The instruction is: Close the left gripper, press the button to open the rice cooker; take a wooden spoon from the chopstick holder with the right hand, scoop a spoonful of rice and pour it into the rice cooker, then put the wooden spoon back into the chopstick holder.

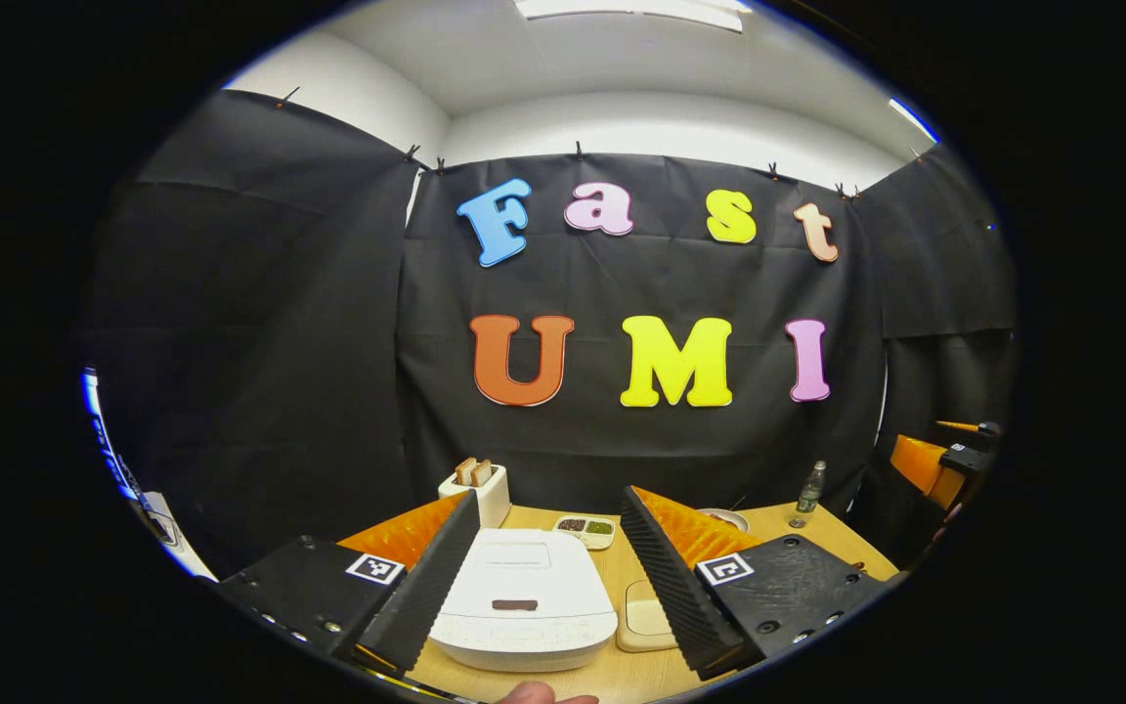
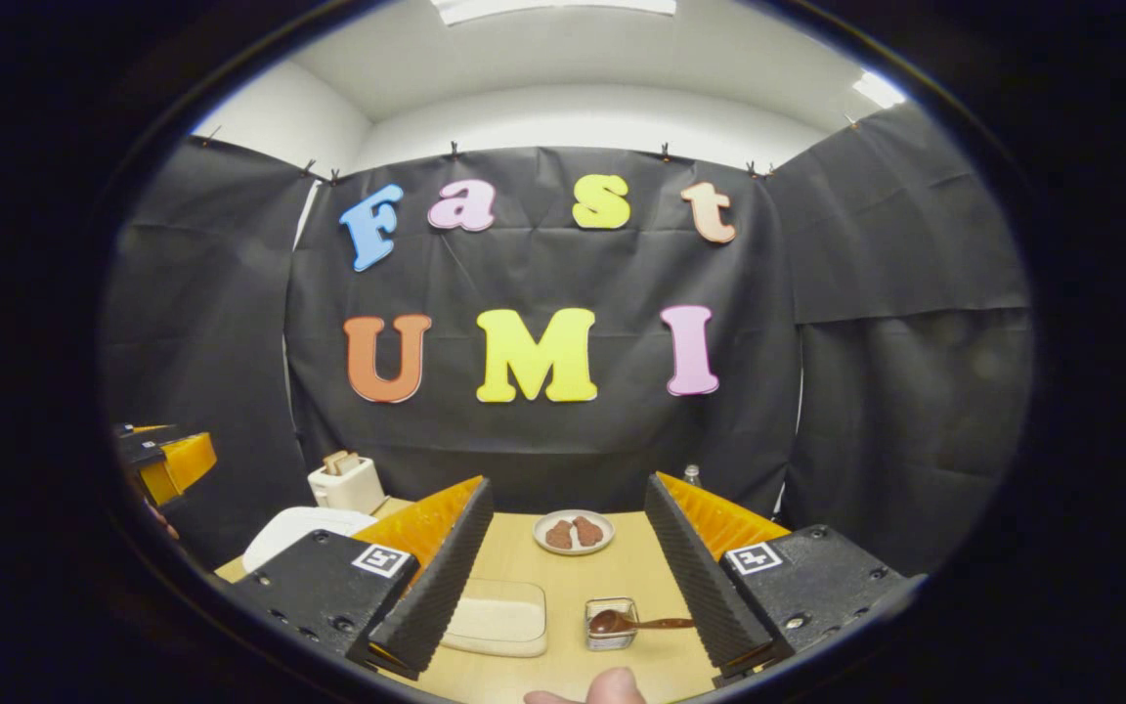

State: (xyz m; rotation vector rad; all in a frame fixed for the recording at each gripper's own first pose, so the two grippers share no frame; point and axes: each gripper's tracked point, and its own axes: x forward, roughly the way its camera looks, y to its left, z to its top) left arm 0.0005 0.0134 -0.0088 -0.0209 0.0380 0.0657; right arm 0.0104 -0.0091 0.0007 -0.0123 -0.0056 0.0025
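White rice cooker, lid down, sits low centre between left tongs, spread apart. Right tongs, apart, frame chopstick holder containing wooden spoon; rice box beside it on counter.

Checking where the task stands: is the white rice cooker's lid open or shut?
Shut. The white rice cooker has its lid lying flat on the body, the dark button at its front edge; the left gripper hovers open above it.

Left gripper: black blocks with screws and a square black-and-white marker on each, ribbed finger faces, orange behind. Right gripper: same blocks, markers, ribs.
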